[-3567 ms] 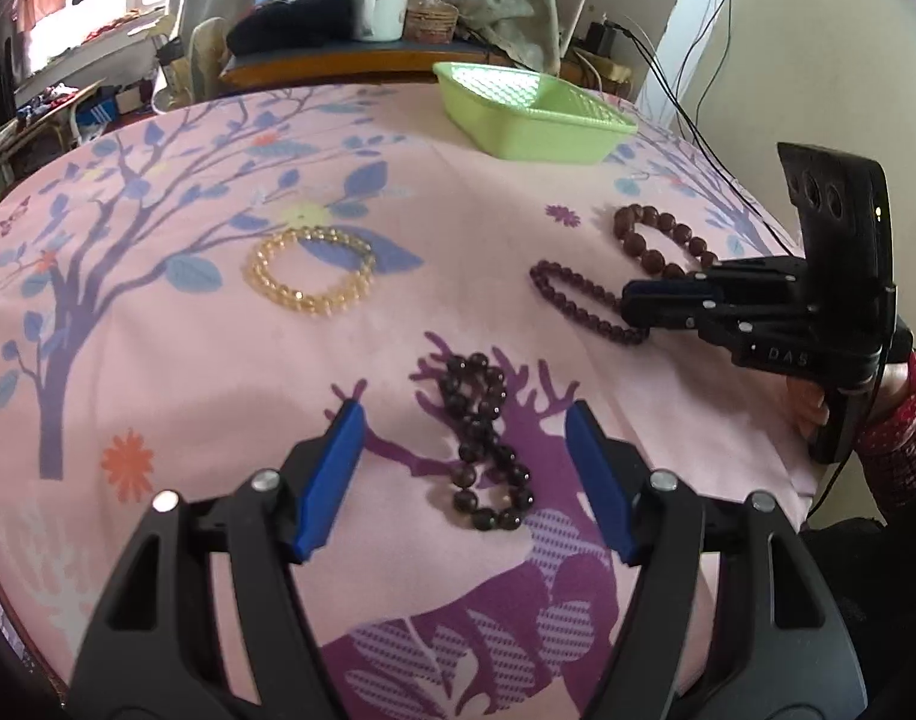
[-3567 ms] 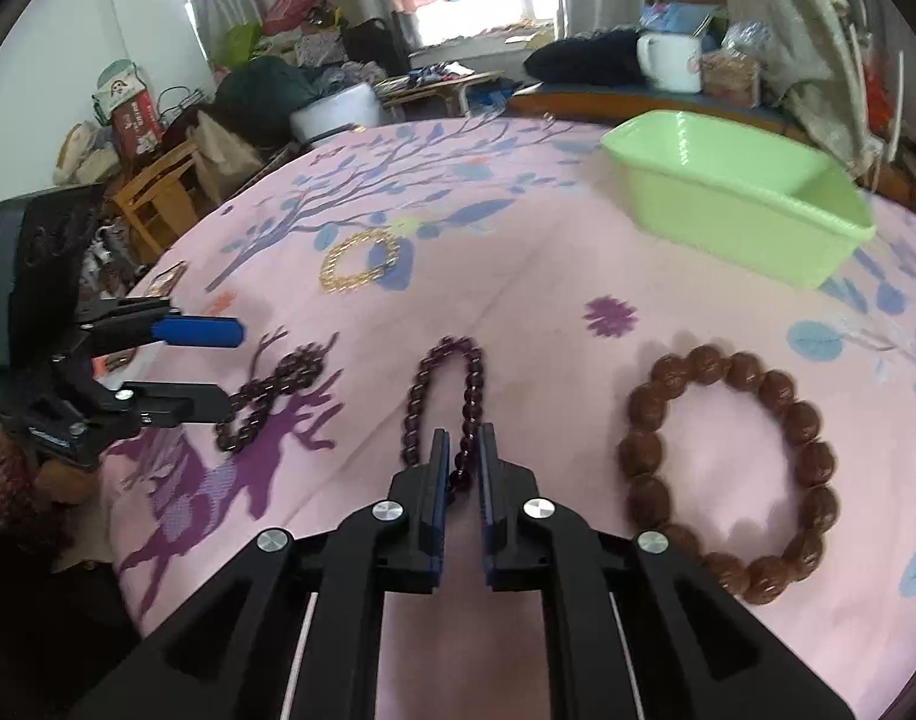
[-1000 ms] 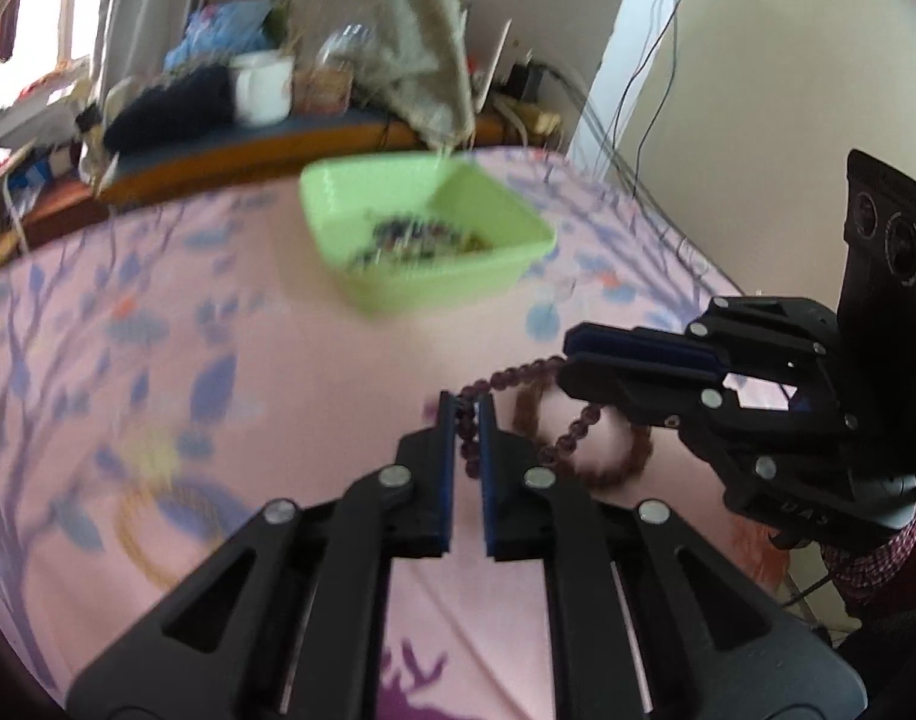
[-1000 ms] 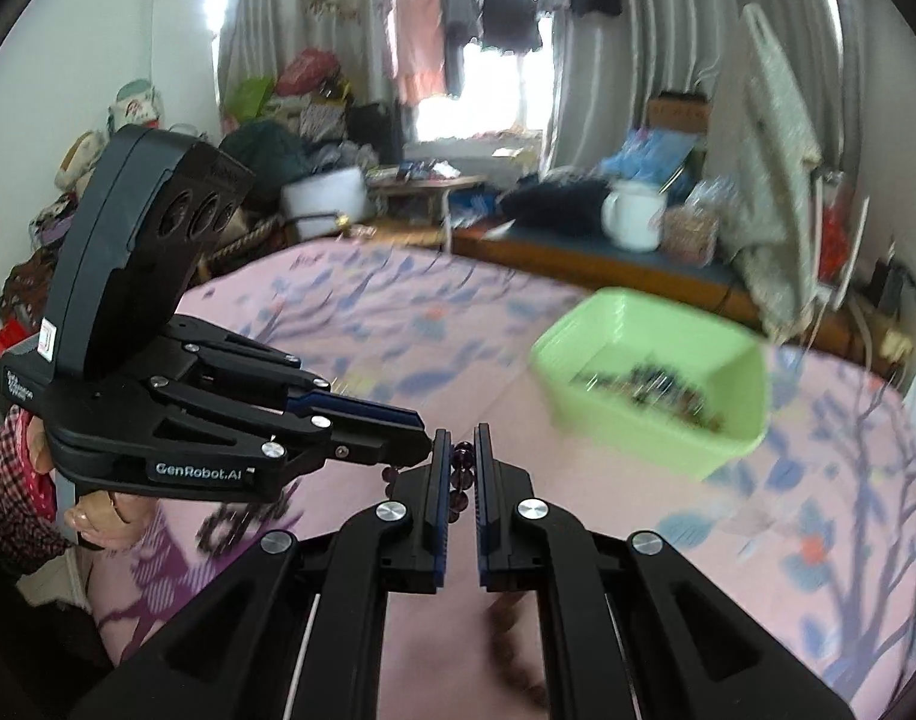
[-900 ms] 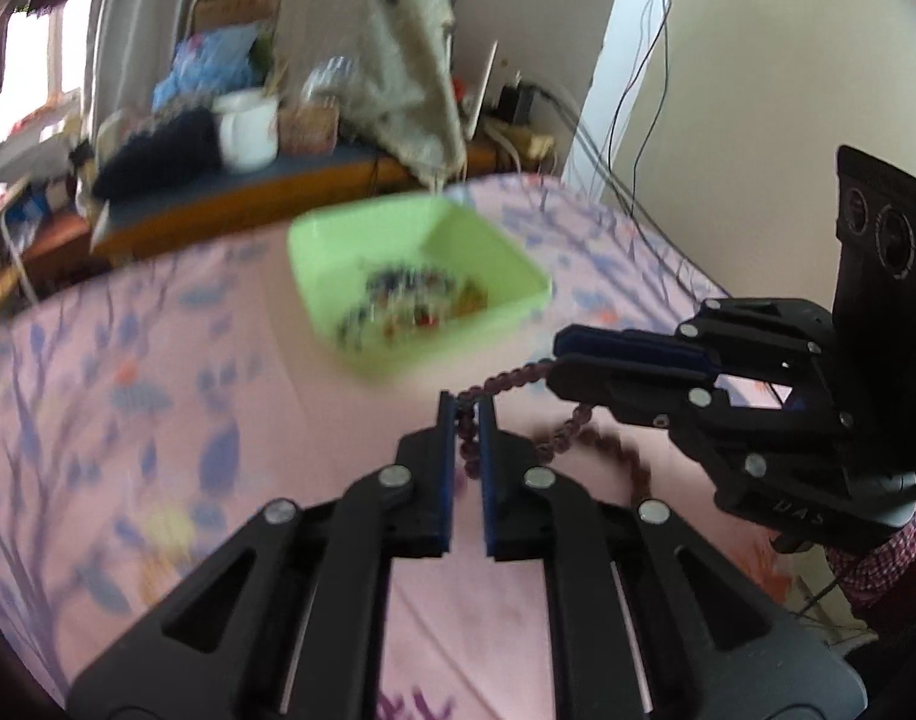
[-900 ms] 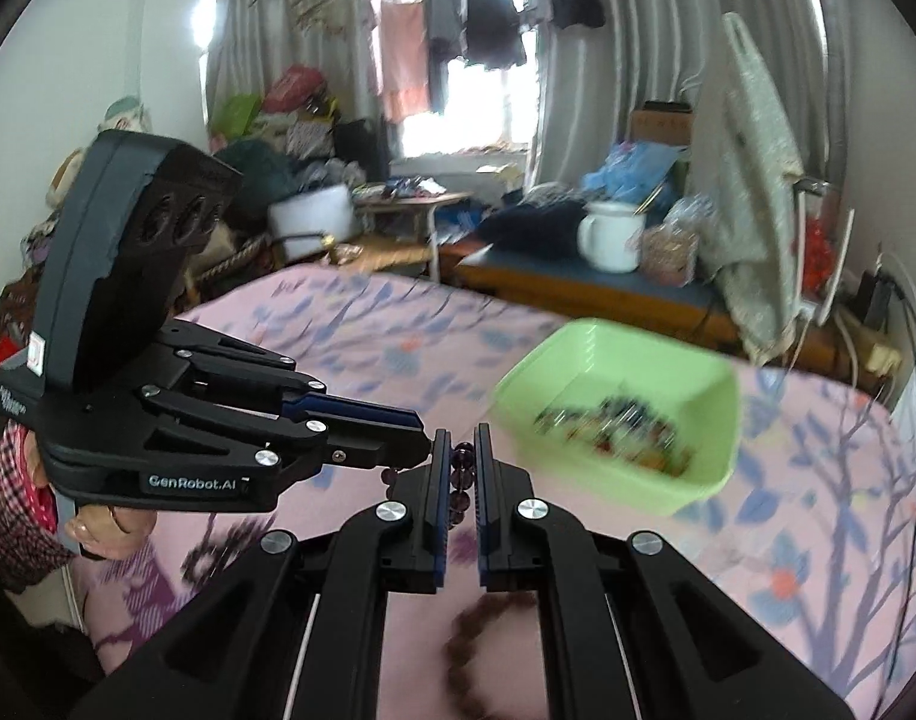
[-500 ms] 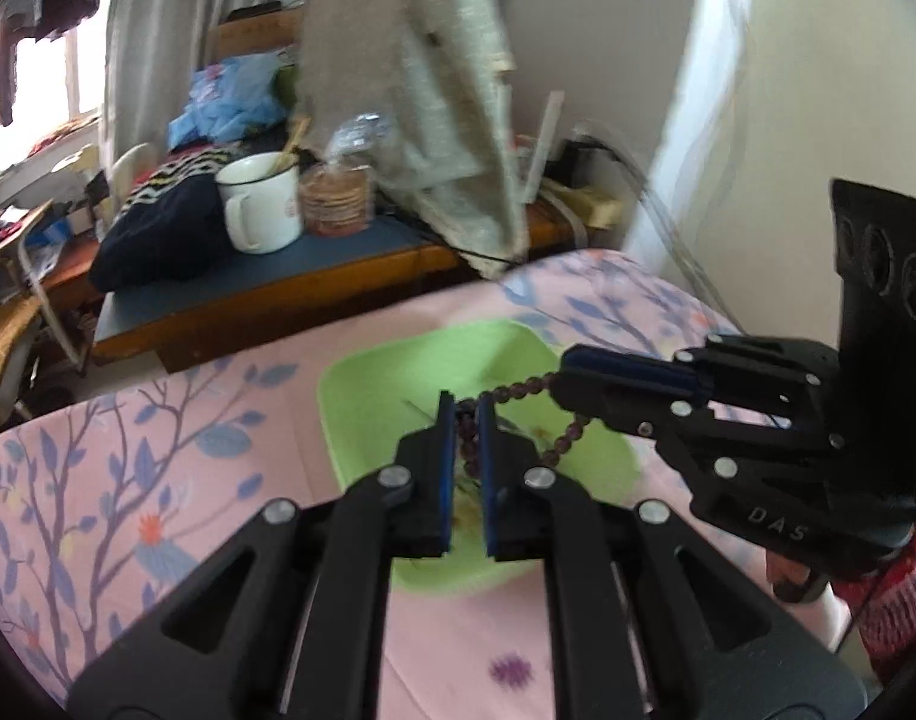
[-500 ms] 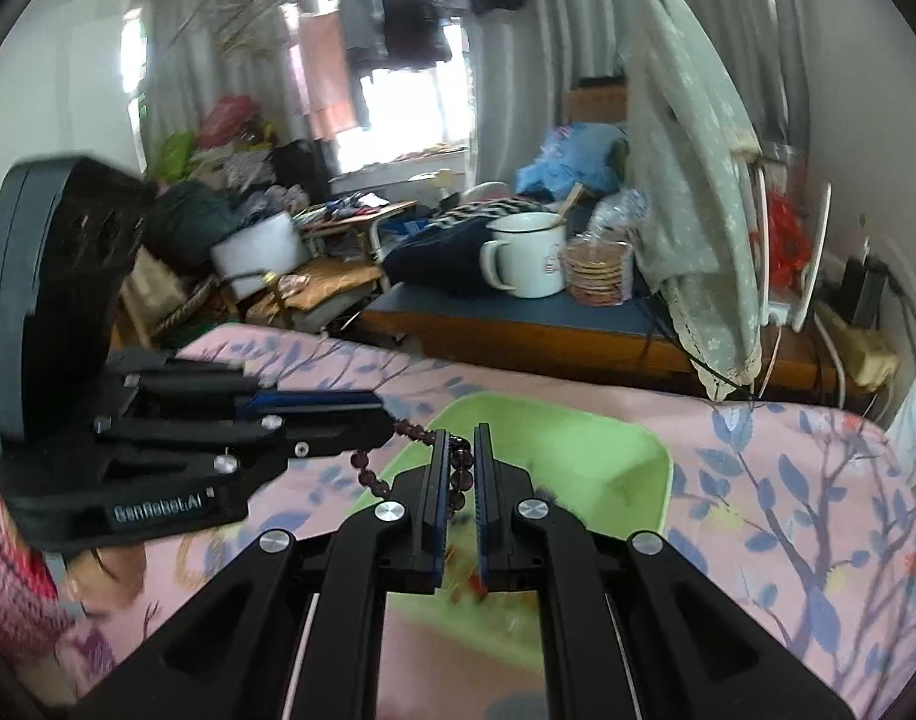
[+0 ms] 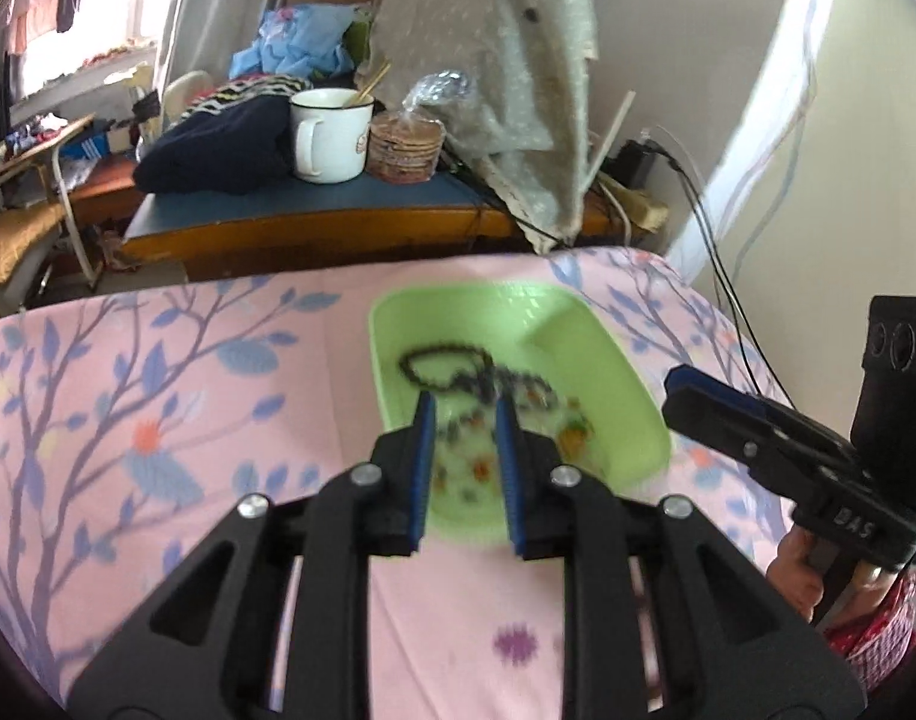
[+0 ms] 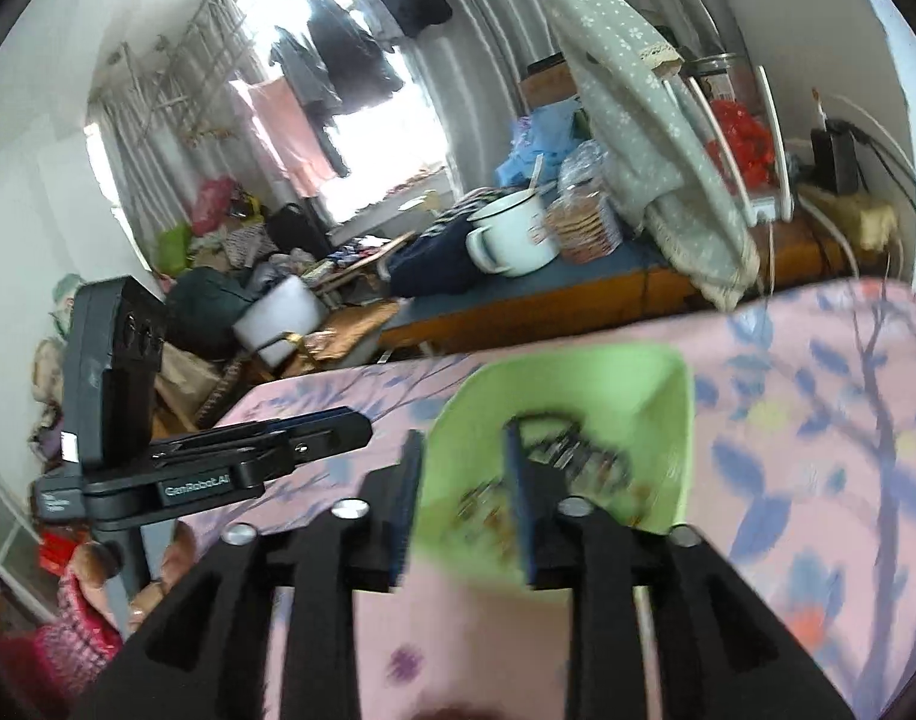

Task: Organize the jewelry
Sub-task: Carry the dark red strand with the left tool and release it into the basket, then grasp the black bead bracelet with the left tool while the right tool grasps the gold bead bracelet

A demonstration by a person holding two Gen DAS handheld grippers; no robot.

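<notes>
Both tongs are letting go over the green tray [image 9: 632, 396] at the far right corner of the bed [image 9: 158, 372]. The left tongs [image 9: 461, 462] and the right tongs [image 10: 461, 501] are opening, with nothing pinched between them. The dark bead string [image 9: 446, 366] lies inside the tray, just ahead of and below the left tips, though blur makes its exact lie uncertain. The risk, as I judge it: a loop could snag on a withdrawing tip and drag back out over the rim.

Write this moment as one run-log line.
left gripper: opening, empty | right gripper: opening, empty | beads: in tray
</notes>
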